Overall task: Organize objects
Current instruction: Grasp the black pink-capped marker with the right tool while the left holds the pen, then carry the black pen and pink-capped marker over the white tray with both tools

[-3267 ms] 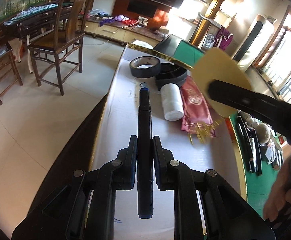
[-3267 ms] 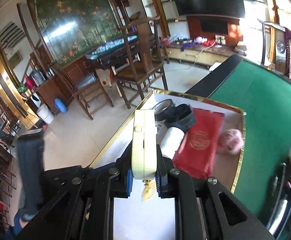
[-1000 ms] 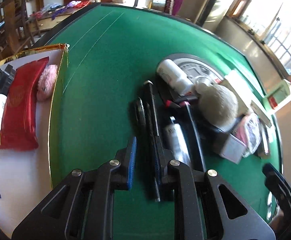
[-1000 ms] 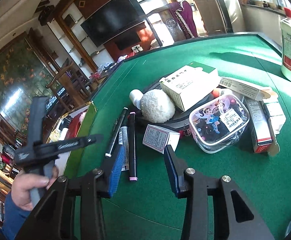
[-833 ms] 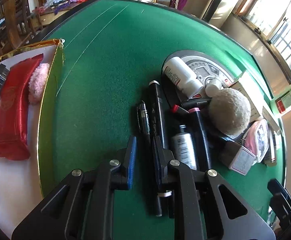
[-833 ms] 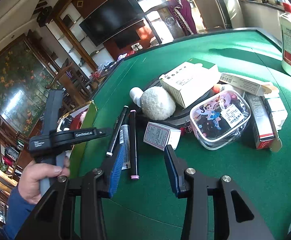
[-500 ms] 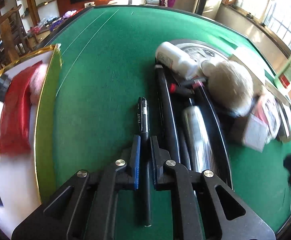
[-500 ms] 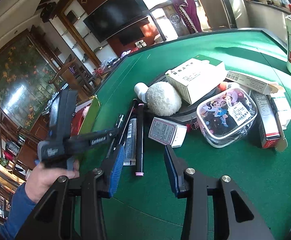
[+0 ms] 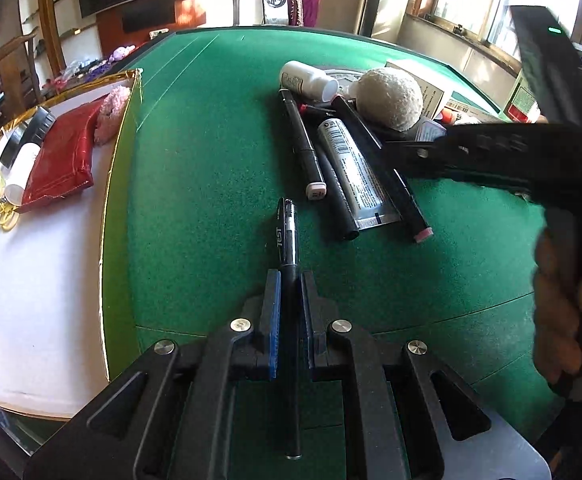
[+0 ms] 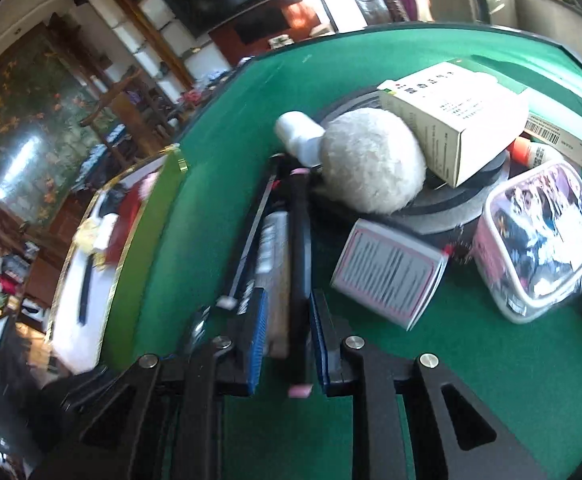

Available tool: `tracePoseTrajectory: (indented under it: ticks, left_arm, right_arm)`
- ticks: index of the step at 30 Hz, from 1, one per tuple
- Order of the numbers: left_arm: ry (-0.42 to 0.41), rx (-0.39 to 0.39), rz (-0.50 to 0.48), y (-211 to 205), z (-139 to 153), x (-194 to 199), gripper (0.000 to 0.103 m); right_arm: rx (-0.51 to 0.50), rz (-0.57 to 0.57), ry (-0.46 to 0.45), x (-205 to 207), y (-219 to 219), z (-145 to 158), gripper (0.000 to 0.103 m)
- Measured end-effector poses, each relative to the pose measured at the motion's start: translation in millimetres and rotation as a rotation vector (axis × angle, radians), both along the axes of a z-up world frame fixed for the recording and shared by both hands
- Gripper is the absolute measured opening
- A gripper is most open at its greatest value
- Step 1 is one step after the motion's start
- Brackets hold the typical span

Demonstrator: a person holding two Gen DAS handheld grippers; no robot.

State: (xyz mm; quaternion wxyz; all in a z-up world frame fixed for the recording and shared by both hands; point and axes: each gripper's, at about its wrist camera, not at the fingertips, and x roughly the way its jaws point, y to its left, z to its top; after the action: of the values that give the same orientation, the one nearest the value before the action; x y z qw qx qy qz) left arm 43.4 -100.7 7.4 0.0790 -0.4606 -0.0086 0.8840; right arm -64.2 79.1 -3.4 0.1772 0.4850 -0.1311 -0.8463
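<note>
Pens and tubes lie in a loose row on the green felt table [image 9: 219,128], near the middle of it. The left gripper [image 9: 289,280] has its blue-padded jaws clamped tight on a black pen [image 9: 287,240], whose capped end reaches forward over the felt toward the far edge. Just beyond it lie a black marker with a white end [image 9: 301,136], a silver tube [image 9: 351,168] and a long black marker with a pink cap [image 10: 301,256]. The right gripper [image 10: 289,312] is closing its jaws around that pink-capped marker, with the silver tube also between the pads; blur hides whether the pads press yet. A fluffy white ball [image 10: 371,164] sits just behind the markers beside a white bottle [image 9: 307,80], a white carton [image 10: 455,116], a small pink-edged box [image 10: 387,276] and a clear pouch [image 10: 539,240]. At the table's left edge stands a gold-rimmed white tray [image 9: 43,280] holding a red pouch [image 9: 63,152] at its far end.
</note>
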Motion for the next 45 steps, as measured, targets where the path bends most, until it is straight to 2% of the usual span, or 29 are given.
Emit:
tracePoseTrajectory:
  ticks: [2, 5, 9, 14, 21, 45]
  left_arm:
    - [0.0, 0.008, 0.0, -1.2, -0.4, 0.4, 0.008]
    - [0.005, 0.004, -0.006, -0.9, -1.0, 0.5, 0.008]
    - [0.01, -0.017, -0.022, 7.4, -0.3, -1.6, 0.008]
    - [0.011, 0.049, -0.015, 4.5, 3.3, -1.9, 0.008]
    - [0.039, 0.074, -0.011, 8.5, 13.8, 0.8, 0.008]
    - [0.144, 0.202, 0.068, -40.8, 58.9, 28.6, 0.008]
  right_arm:
    - [0.01, -0.012, -0.029, -12.5, -0.3, -9.0, 0.019]
    - [0.036, 0.003, -0.002, -21.3, -4.4, -8.4, 0.014]
    - [0.069, 0.011, 0.016, -12.4, -4.2, -7.2, 0.013]
    - [0.023, 0.012, 0.052, 8.7, 7.1, 6.2, 0.014]
    - [-0.04, 0.055, 0.046, 16.7, -1.3, 12.0, 0.014]
    - [-0.118, 0.153, 0.057, 47.9, -40.1, 26.1, 0.014]
